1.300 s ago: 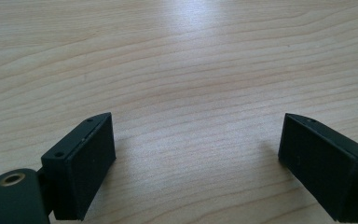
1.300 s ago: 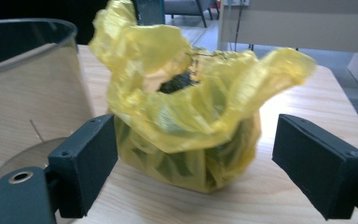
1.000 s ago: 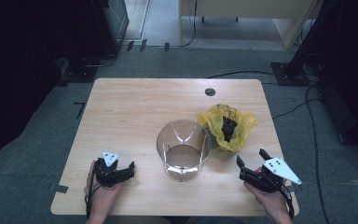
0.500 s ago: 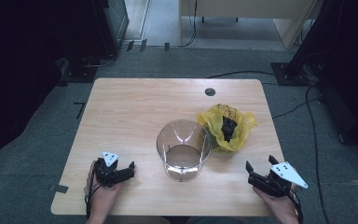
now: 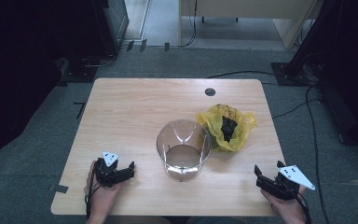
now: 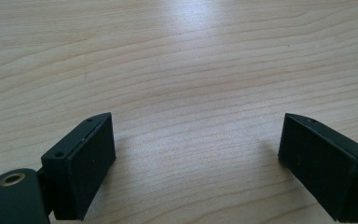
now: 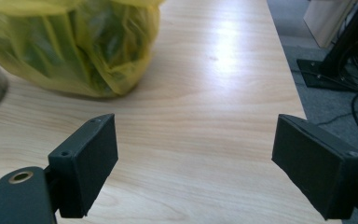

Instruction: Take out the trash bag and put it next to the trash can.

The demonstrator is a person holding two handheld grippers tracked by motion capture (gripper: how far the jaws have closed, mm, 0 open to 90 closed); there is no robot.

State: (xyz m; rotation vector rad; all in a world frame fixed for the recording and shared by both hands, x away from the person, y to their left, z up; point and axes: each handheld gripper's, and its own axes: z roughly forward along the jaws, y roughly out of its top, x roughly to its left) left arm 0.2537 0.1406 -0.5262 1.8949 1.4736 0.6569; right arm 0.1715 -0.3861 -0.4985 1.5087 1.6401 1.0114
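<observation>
Crumpled yellow plastic bag (image 5: 227,127) with something dark showing at its mouth lies on the light wooden table (image 5: 135,107), touching the right side of the clear round glass bowl (image 5: 183,148) and a little beyond it from the person's edge. That bowl stands upright near the middle of the table.

Right gripper (image 5: 267,171), held in the person's right hand (image 5: 286,205), rests near the table's front edge, well apart from the bowl on its right and nearer the person than the bag. Its jaws are spread wide with nothing between them; in the right gripper view (image 7: 196,154) bare wood shows between them, the bag (image 7: 74,46) ahead and to the left.

Left gripper (image 5: 129,169), in the left hand (image 5: 100,193), sits to the bowl's left, near it but not touching. Its jaws too are released and wide apart over bare wood in the left gripper view (image 6: 196,154).
</observation>
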